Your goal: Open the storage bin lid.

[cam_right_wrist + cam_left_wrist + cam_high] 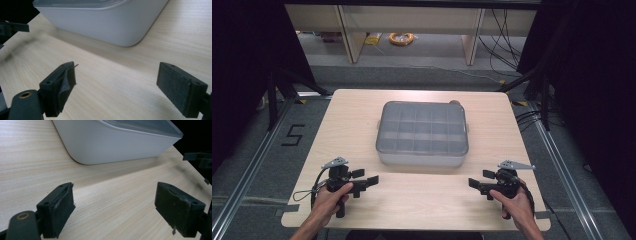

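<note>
The lidded grey box [422,133] sits mid-frame on the tabletop [362,107]. I hold my left tool [371,181] at lower left and my right tool [473,184] at lower right, both with jaws apart, holding nothing.

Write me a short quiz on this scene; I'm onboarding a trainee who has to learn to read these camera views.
1. True or false: the lid is on the grey rectangular plastic compartment box.
2. Multiple choice: the left gripper and the right gripper are A) both open and holding nothing, B) both shut on the box, C) one open, one shut.
3. Fill in: the box stands on the light wooden ____, between and beyond the two grippers.

Key
1. True: the translucent lid covers it, with the compartment grid showing through.
2. A: in each gripper view the jaws stand wide apart over bare wood, short of the box.
3. table.
</note>
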The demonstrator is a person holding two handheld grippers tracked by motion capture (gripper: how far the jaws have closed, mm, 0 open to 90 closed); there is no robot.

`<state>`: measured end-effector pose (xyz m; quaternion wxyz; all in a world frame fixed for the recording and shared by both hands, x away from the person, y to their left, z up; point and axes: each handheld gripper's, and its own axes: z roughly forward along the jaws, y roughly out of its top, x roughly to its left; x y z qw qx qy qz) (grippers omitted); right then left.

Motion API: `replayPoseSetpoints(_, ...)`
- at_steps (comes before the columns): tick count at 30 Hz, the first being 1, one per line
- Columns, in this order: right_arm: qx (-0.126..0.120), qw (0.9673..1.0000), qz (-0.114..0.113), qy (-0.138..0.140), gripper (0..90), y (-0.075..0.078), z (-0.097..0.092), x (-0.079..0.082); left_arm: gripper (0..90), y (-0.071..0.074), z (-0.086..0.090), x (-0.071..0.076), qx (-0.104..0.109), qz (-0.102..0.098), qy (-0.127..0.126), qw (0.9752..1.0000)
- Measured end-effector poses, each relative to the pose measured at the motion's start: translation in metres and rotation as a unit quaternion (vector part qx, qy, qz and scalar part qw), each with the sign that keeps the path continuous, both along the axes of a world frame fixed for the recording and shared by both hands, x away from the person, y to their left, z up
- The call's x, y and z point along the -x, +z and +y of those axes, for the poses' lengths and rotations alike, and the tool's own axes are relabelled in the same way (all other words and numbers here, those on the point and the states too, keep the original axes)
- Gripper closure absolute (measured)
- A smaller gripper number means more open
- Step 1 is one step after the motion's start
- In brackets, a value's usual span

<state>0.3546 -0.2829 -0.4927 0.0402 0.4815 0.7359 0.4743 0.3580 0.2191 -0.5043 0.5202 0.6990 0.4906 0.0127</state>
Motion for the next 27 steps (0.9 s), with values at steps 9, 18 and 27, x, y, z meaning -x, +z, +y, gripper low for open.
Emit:
replayPoseSetpoints(9,0.003,1.0,-0.003,-0.002,16.5,0.0,-0.0007,-0.0002,15.0,0.001,-0.0003,0.0005,-0.007,-0.003,0.0,1.0)
replayPoseSetpoints(18,0.002,1.0,-0.007,0.002,16.8,-0.0004,-0.0006,-0.0005,15.0,0.0013,-0.0004,0.0006,-0.009,-0.006,0.007,0.9999)
replayPoseSetpoints(27,-0.002,0.9998,-0.021,0.006,18.6,0.002,-0.0029,-0.0019,15.0,0.003,0.0011,-0.0007,-0.008,-0.008,0.016,0.9998)
